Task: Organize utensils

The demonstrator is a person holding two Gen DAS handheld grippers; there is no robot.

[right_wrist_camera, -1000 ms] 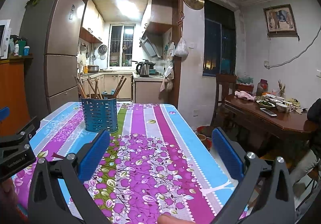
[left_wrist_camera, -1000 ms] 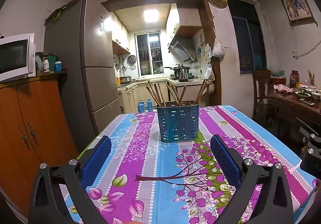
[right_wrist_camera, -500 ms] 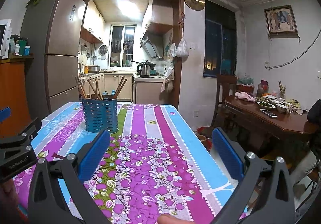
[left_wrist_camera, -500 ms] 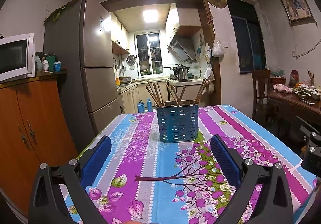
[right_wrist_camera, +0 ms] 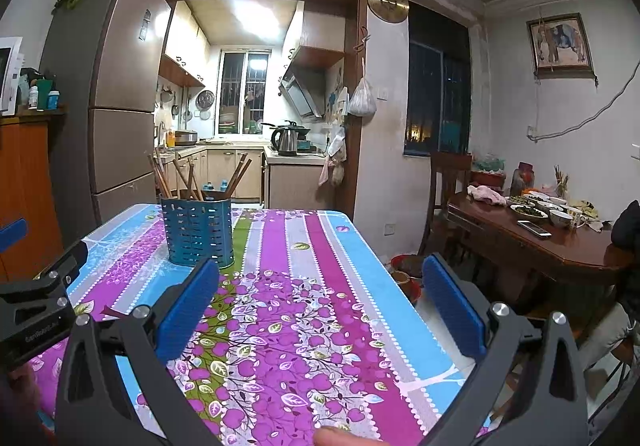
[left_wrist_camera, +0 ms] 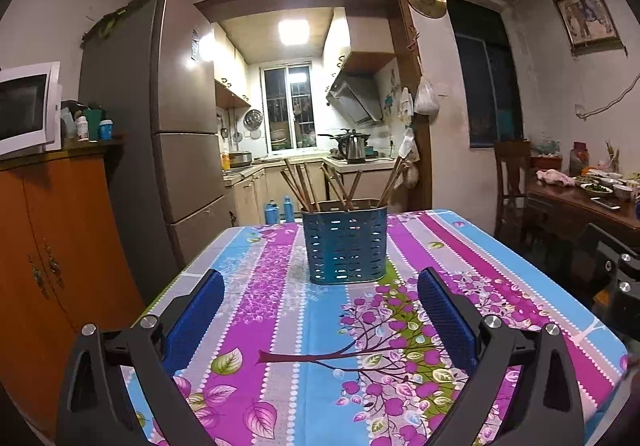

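- The left gripper [left_wrist_camera: 322, 296] is spread wide and holds nothing.
- The right gripper [right_wrist_camera: 320, 290] is spread wide too, empty.
- The blue holder [left_wrist_camera: 345, 244] stands on the table [left_wrist_camera: 500, 266], at 12 o'clock from the left gripper and 11 o'clock from the right.
- Chopsticks [left_wrist_camera: 304, 186] lean inside it, so they look tidy already.
- Small writing on the left gripper's side, seen by the right camera, is too blurry to read.

Black tool [left_wrist_camera: 320, 282], ribbed blue pads [left_wrist_camera: 444, 310]

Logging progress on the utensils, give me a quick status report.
Left tool open, empty. Right tool open, empty. Chopsticks standing in blue holder on table. Nothing between the tools and the holder.
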